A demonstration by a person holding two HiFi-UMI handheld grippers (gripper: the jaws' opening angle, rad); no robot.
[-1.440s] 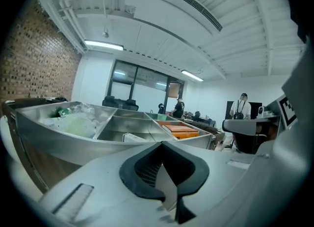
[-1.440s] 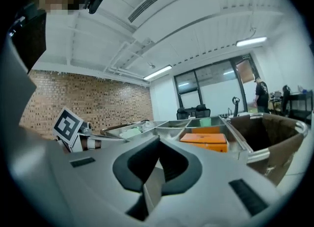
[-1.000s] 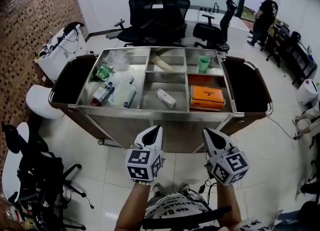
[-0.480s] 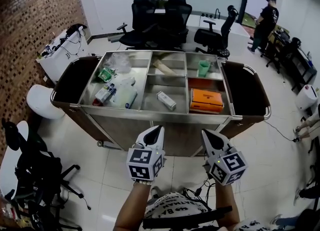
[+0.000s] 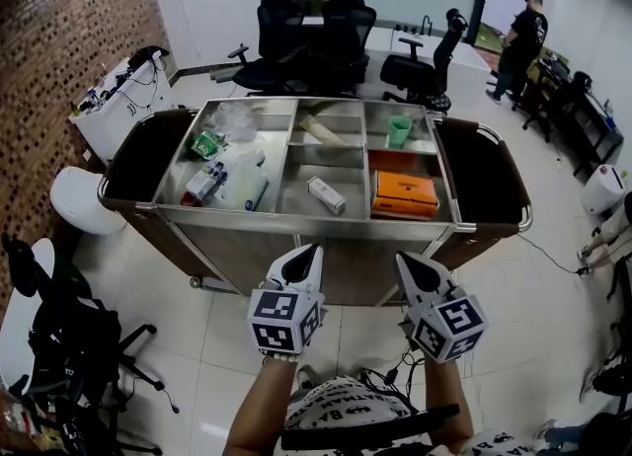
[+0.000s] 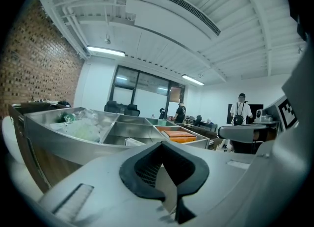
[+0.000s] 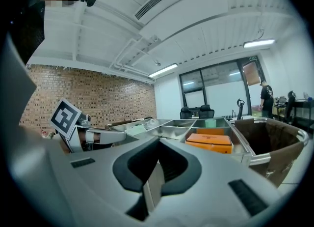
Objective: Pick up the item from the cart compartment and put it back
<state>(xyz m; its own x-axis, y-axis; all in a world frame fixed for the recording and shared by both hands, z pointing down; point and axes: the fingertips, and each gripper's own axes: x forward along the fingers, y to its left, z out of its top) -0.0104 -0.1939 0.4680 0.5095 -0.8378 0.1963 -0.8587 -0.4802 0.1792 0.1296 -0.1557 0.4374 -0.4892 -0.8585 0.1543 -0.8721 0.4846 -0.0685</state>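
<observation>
only gripper views show ceiling vent (image 6: pixel 181 9)

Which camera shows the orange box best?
The head view: it looks down on the orange box, with its whole top visible. The right gripper view shows it low and edge-on; the left gripper view, only a thin strip.

Steel cart (image 5: pixel 247 247) on tiled floor (image 5: pixel 553 306). Holds orange box (image 5: pixel 407 191), small white box (image 5: pixel 326 193), green cup (image 5: pixel 399 130) (separate compartments), and bottles (image 5: pixel 232 186) at left.
</observation>
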